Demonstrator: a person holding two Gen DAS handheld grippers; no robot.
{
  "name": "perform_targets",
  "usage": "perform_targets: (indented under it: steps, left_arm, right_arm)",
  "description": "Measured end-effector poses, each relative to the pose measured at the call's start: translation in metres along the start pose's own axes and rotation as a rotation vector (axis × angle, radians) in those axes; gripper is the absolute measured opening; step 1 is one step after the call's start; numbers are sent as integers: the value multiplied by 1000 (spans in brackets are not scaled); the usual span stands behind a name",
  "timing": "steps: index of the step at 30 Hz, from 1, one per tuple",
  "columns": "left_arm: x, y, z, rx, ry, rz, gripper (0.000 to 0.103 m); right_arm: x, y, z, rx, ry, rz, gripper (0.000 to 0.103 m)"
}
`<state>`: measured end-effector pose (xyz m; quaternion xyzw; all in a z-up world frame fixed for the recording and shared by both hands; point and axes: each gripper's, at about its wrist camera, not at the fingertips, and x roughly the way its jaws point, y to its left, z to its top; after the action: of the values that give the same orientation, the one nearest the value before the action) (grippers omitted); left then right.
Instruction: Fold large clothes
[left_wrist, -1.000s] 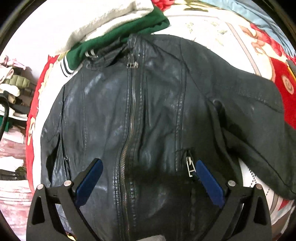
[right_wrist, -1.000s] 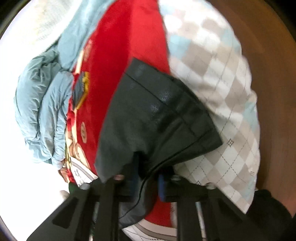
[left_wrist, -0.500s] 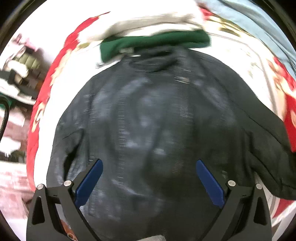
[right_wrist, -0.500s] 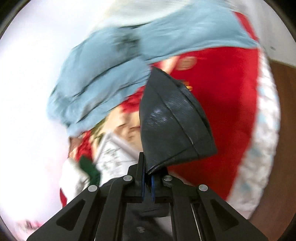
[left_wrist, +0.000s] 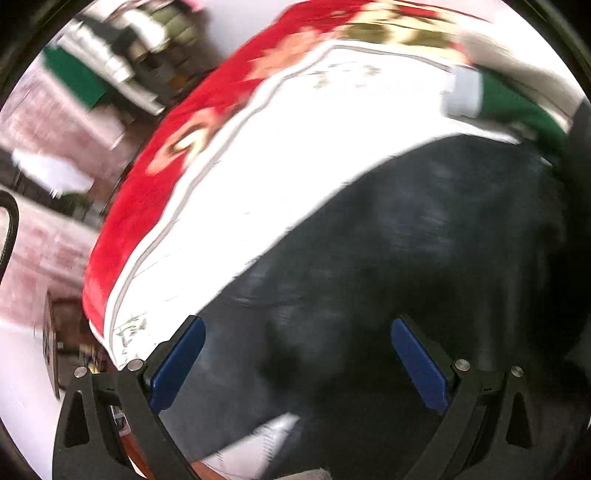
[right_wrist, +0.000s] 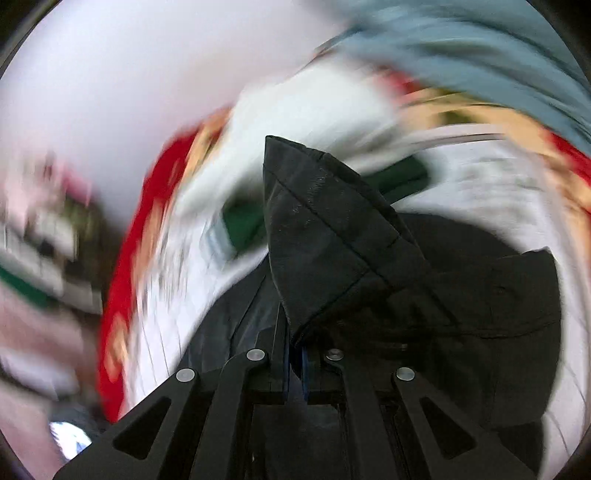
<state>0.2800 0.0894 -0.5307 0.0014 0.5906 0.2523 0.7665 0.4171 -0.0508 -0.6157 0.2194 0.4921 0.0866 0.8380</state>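
Note:
A black leather jacket (left_wrist: 406, 258) lies on a red and white blanket (left_wrist: 295, 147). My left gripper (left_wrist: 295, 362) is open and empty, hovering over the jacket's left side near its edge. My right gripper (right_wrist: 294, 362) is shut on the jacket's sleeve (right_wrist: 325, 236), which stands up from the fingers above the jacket body (right_wrist: 480, 295). Both views are blurred by motion.
A green and white folded garment (left_wrist: 509, 103) lies past the jacket, also in the right wrist view (right_wrist: 247, 221). A light blue quilt (right_wrist: 461, 55) lies at the back. Cluttered shelves (left_wrist: 110, 66) stand left of the bed.
My right gripper has carried the sleeve from the bed's right side over the jacket body. My left gripper has swung left towards the jacket's left edge, still open.

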Motion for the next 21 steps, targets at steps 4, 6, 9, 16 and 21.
perform_targets:
  steps: [4, 6, 9, 16, 21]
  left_arm:
    - [15, 29, 2, -31, 13, 14, 103]
    - [15, 35, 2, -30, 18, 1, 103]
    - [6, 35, 2, -16, 21, -40, 103]
    - [-15, -1, -1, 70, 8, -102, 103]
    - [0, -34, -9, 109, 43, -67, 103]
  right_arm:
    - [88, 47, -44, -97, 308, -5, 13]
    - [83, 38, -50, -31, 330, 24, 19]
    - [45, 8, -51, 104, 323, 94, 42]
    - [-49, -110, -70, 369, 234, -152, 58]
    - [-36, -175, -89, 470, 298, -247, 26]
